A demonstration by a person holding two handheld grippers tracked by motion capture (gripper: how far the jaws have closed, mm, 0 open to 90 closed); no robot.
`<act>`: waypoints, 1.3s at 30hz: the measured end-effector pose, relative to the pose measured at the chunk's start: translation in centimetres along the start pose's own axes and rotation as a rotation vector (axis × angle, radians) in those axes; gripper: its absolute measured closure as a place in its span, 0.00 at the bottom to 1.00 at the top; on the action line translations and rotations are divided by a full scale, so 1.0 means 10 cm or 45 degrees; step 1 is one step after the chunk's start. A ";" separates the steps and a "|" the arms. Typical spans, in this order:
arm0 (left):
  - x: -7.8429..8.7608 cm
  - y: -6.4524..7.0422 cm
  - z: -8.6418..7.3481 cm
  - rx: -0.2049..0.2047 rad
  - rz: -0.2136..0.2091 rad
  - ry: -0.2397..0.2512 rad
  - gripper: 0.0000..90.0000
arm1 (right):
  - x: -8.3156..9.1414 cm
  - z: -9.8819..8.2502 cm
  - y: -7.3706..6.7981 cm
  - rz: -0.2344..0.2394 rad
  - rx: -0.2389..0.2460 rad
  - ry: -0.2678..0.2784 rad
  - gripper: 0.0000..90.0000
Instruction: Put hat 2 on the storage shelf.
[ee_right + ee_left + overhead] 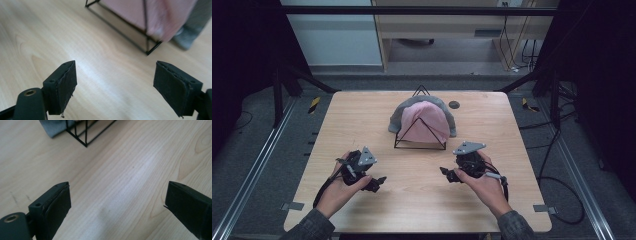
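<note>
Left claw [117, 205] wide apart, empty, right claw [115, 87] likewise, above table [422, 200]

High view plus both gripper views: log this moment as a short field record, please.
surface: wooden table
rack: black wire frame, triangular, standing mid-table
cloths: pink cloth draped over the frame, grey cloth under it, also over the frame
left gripper: jaws open, nothing between them, low over bare wood
right gripper: jaws open, nothing between them, low over bare wood
contact with cloths: none
</note>
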State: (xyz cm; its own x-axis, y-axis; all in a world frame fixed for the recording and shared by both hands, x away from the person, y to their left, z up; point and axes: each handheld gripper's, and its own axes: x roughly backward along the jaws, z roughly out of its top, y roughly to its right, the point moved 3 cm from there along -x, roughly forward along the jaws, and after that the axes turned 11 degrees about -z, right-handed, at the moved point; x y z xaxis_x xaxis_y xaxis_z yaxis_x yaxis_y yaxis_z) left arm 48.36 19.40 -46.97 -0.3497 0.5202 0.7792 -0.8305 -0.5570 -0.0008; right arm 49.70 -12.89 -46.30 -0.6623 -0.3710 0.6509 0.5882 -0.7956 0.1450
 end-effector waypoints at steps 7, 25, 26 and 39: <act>-0.15 -0.05 -0.21 0.062 -0.039 -0.041 0.06 | -0.18 -0.14 -0.15 0.066 0.002 -0.061 0.19; -0.33 -0.21 -0.39 0.201 -0.072 -0.054 0.03 | -0.49 -0.28 -0.21 0.060 -0.097 -0.100 0.14; -0.33 -0.21 -0.39 0.198 -0.074 -0.054 0.02 | -0.50 -0.29 -0.21 0.058 -0.093 -0.103 0.14; -0.32 -0.23 -0.45 0.167 -0.089 -0.019 0.00 | -0.56 -0.38 -0.31 -0.033 -0.033 -0.042 0.04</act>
State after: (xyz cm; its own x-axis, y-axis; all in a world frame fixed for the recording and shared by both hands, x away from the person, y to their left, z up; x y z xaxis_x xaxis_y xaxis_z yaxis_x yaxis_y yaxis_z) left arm 49.50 21.93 -52.26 -0.2852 0.5516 0.7839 -0.7885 -0.6000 0.1352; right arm 49.80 -10.19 -53.25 -0.6614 -0.3342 0.6715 0.5584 -0.8171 0.1433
